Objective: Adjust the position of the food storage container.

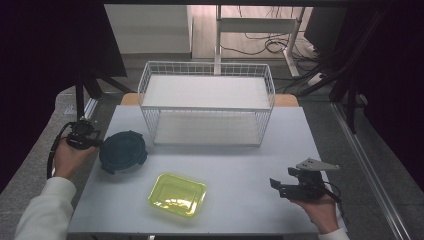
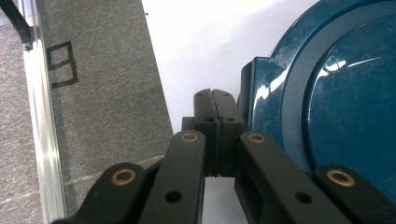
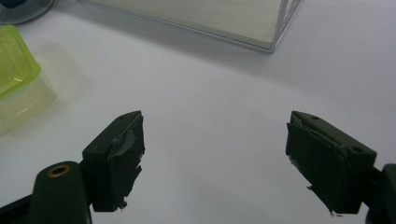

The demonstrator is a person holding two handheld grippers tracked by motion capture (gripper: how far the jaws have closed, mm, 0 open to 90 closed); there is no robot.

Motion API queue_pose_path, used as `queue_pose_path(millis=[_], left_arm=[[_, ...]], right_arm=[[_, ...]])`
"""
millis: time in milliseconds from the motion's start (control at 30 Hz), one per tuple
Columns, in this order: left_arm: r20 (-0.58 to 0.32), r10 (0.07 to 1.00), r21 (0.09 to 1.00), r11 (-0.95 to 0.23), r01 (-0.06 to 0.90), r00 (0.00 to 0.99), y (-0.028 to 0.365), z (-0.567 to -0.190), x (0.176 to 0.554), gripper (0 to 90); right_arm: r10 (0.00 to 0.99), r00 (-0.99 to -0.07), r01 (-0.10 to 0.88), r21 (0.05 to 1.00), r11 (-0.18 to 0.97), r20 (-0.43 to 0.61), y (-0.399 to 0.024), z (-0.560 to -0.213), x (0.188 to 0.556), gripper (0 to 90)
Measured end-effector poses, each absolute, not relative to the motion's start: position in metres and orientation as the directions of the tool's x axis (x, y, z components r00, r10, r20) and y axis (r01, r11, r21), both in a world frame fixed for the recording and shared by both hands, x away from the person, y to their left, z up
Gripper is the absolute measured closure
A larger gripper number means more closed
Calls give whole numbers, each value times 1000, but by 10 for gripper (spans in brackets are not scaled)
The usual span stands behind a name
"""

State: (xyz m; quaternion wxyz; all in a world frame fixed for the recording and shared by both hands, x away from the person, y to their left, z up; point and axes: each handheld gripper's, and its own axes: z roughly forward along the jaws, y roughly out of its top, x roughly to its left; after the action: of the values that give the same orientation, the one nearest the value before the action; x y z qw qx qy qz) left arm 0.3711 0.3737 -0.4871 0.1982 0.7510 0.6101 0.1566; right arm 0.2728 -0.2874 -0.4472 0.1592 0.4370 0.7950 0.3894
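Note:
A round dark teal lidded container lies at the left of the table, and a yellow-green rectangular container sits near the front middle. My left gripper is at the teal container's left rim. In the left gripper view the left gripper has its pads pressed together with nothing between them, just beside the tab of the teal container. My right gripper rests low at the front right, pointing left. Its jaws stand wide apart in the right gripper view, where the right gripper holds nothing and the yellow-green container lies far left.
A white two-level wire rack stands at the back middle of the pale table; its lower corner shows ahead of my right gripper. Grey carpet borders the table's left edge. Cables and desk legs lie beyond the rack.

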Motion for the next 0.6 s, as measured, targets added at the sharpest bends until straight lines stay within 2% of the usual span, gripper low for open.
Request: queue_pose_path(millis=[600], left_arm=[[-45,961,518,-213,829,275,354,-488,349,900]], right_arm=[[816,-568,578,756,306,104,-285,-448,275,192]])
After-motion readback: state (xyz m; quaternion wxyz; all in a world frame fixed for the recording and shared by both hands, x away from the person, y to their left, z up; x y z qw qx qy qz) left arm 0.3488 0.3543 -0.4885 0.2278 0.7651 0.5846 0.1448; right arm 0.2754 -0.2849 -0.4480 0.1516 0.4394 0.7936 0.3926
